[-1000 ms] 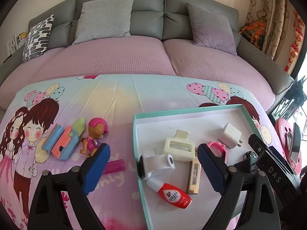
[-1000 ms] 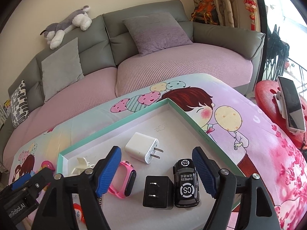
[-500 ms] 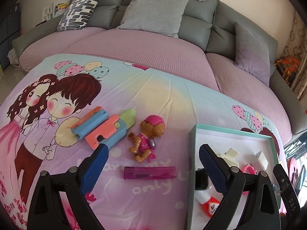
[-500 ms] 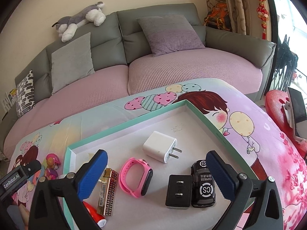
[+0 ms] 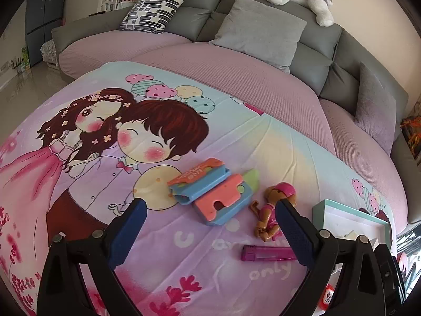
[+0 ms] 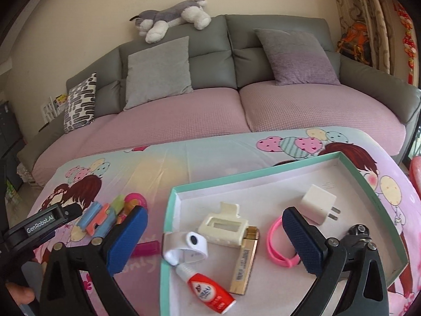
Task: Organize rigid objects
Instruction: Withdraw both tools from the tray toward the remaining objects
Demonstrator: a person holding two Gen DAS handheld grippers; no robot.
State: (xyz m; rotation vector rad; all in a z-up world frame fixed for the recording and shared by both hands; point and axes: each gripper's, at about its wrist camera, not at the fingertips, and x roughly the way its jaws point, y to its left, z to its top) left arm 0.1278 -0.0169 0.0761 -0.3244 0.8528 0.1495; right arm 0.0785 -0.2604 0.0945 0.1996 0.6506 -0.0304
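My left gripper point(image 5: 210, 210) stands open above the cartoon cloth, nothing between its blue pads. Just beyond its tips lie two orange-and-blue block toys point(image 5: 200, 181), a pink-capped puppy figure point(image 5: 271, 210) and a purple lighter point(image 5: 265, 252). My right gripper point(image 6: 214, 214) is open wide over the teal-rimmed box point(image 6: 263, 171), empty too. In the box lie a cream clip point(image 6: 223, 226), a white strap point(image 6: 189, 247), a red glue bottle point(image 6: 210, 292), a gold bar point(image 6: 244, 260), a pink band point(image 6: 275, 242) and a white charger point(image 6: 318, 205). A black object point(image 6: 357, 230) peeks from behind the right finger.
A grey sofa point(image 6: 210, 52) with a pink seat cover and several cushions runs behind the table. A plush dog point(image 6: 171, 18) lies on its backrest. The left gripper's body point(image 6: 44, 223) shows at the left of the right wrist view, a hand below it.
The left view swung left from the box to the loose toys on the cloth. The right gripper's jaws widened and its view shifted left, away from the black car and black charger.
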